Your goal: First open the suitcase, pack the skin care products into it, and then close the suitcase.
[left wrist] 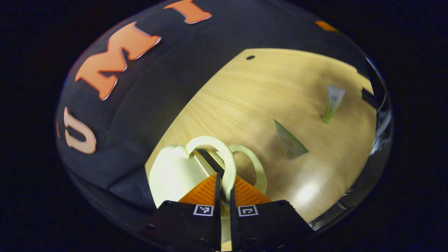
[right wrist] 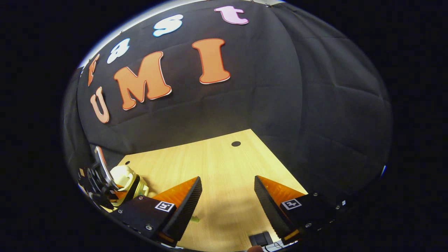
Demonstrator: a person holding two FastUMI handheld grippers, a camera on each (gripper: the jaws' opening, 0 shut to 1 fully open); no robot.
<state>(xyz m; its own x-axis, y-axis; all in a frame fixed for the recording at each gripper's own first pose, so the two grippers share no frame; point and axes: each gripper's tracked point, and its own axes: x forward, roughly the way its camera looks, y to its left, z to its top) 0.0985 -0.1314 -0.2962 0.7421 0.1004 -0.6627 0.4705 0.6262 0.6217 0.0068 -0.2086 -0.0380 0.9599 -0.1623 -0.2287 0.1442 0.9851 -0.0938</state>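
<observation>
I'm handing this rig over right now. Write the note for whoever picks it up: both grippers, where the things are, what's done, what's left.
Left gripper: jaws shut on one cream handle of the small suitcase, at the table's edge by the wall.
Right gripper: jaws wide open, empty, above bare table.
Skin care: green sachet and green-capped tube both lie loose on the table, apart from the suitcase.
Done: handle grasped; I cannot tell whether the case is opened.
Left: open it, pack both items, close it.
</observation>
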